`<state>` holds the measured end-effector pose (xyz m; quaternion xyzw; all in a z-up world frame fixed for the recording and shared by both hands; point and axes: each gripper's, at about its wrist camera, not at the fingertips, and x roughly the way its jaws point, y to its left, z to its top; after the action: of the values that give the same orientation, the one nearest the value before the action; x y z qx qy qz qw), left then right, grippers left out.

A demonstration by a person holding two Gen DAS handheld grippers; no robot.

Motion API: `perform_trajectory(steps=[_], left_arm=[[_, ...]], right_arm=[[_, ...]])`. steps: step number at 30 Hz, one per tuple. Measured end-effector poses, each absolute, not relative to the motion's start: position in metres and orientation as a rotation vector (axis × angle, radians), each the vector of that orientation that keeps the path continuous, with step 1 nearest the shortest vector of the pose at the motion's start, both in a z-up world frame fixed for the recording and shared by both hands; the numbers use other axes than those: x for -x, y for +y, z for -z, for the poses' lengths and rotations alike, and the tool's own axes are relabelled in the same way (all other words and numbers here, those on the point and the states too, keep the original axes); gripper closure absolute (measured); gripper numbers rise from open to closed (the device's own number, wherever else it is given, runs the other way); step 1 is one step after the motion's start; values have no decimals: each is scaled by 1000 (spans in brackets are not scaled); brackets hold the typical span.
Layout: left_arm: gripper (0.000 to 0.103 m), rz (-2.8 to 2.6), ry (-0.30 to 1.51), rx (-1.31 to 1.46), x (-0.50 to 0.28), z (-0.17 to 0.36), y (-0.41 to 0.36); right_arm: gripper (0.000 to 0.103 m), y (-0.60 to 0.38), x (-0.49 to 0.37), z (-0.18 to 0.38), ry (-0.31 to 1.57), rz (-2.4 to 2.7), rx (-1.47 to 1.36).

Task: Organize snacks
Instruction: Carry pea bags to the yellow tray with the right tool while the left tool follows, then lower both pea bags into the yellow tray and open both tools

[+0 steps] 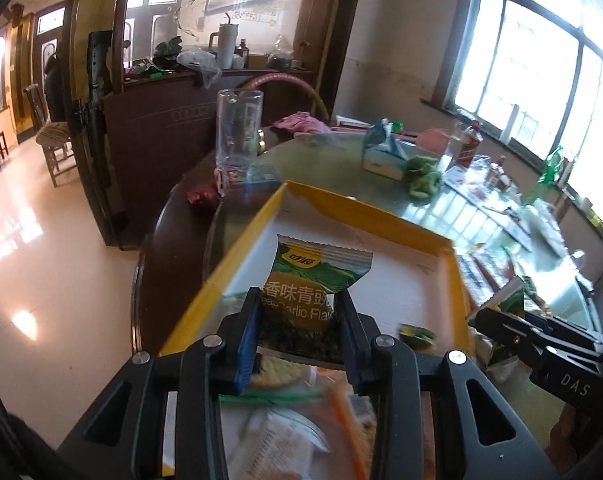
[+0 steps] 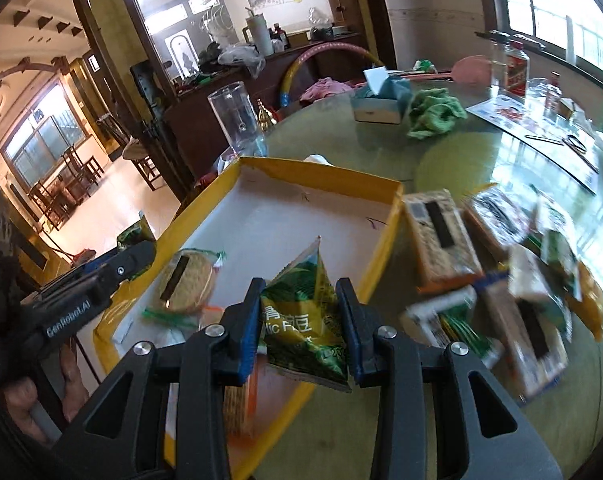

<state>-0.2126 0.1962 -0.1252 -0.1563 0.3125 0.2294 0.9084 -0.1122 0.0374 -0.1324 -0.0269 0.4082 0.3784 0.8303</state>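
Observation:
A shallow yellow box [image 1: 241, 248] with a white floor stands on the glass-topped round table. My left gripper [image 1: 297, 320] hangs over the box, shut on a green garlic-pea packet [image 1: 317, 276]. My right gripper [image 2: 301, 320] is over the box's near right corner [image 2: 393, 216], shut on another green pea packet [image 2: 305, 308]. A round cracker packet [image 2: 185, 284] lies inside the box. Each gripper shows at the edge of the other's view: the right one [image 1: 541, 332], the left one [image 2: 101, 276].
Several snack packets [image 2: 441, 236] lie blurred on the table to the right of the box. Behind the box stand a tall clear glass [image 2: 237, 116], a tissue box [image 2: 377, 104], a green cloth [image 2: 433, 112] and a bottle [image 2: 509, 68]. The table edge falls off to the left.

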Motion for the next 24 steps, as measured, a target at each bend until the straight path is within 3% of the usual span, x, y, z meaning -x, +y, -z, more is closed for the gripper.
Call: perform_trajectory(steps=[18,20,24], left_arm=[[65,-443,774,316,157,136,225],[62,-457,781,300,156,137,225],[33,-476,769,309,159,137,227]], right_arm=[[65,98,70,172,954,-707,140],[64,99,69,175,959,-703,141],[59,99,69,176,967,-687,133]])
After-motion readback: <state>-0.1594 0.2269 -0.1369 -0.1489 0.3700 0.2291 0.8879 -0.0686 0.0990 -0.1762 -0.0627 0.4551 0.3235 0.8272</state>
